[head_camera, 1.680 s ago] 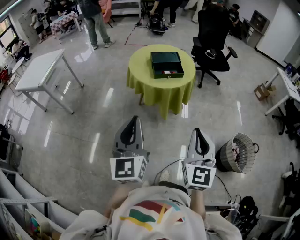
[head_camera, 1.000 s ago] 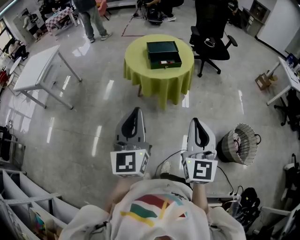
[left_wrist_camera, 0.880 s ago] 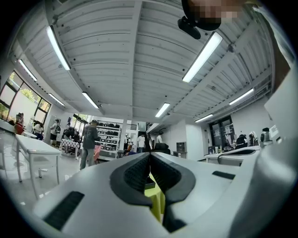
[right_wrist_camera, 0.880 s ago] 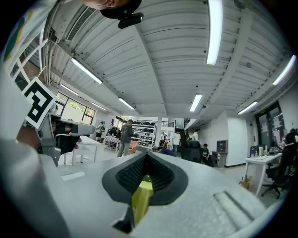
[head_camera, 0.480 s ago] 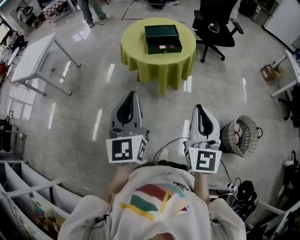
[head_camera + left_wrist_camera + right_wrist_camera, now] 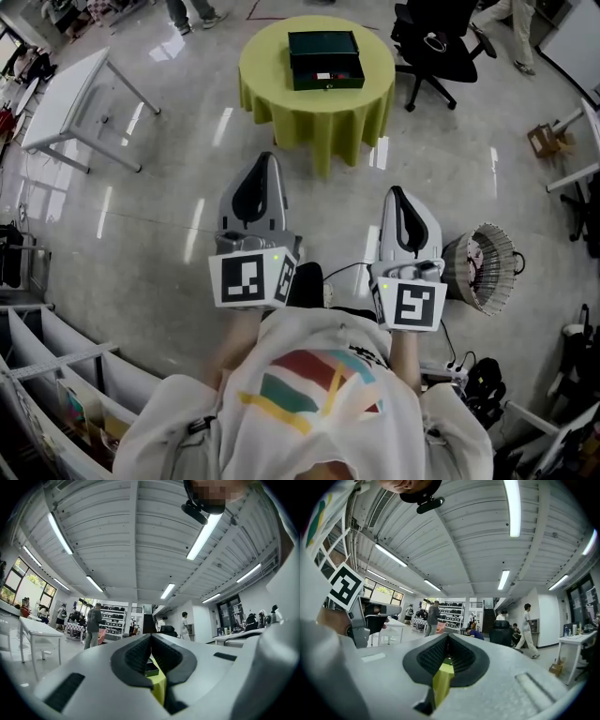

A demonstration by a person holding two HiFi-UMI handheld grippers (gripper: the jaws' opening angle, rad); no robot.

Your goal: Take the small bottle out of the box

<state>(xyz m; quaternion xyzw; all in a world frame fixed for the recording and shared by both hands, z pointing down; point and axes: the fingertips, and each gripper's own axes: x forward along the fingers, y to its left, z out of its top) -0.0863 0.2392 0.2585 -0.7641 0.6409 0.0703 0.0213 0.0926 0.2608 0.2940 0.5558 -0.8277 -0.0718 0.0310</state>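
A dark green box [image 6: 324,56] sits on a round table with a yellow-green cloth [image 6: 317,103], far ahead of me across the floor. Its front drawer stands open with a small light item [image 6: 324,77] inside, too small to identify. My left gripper [image 6: 266,157] and right gripper [image 6: 397,192] are held side by side in front of my chest, pointing towards the table, well short of it. Both are shut and hold nothing. In the left gripper view the box [image 6: 151,667] and cloth [image 6: 158,685] show behind the gripper [image 6: 151,635]. The right gripper [image 6: 448,635] frames the cloth [image 6: 443,677].
A white table [image 6: 70,94] stands at the left and a black office chair [image 6: 441,42] right of the round table. A wire basket [image 6: 480,277] sits on the floor by my right gripper, with cables nearby. Shelving [image 6: 47,375] runs along the lower left. People stand at the room's far end.
I have walked closer to the round table, carrying both grippers forward with me. The table has slid up in the head view. Both grippers stayed shut.
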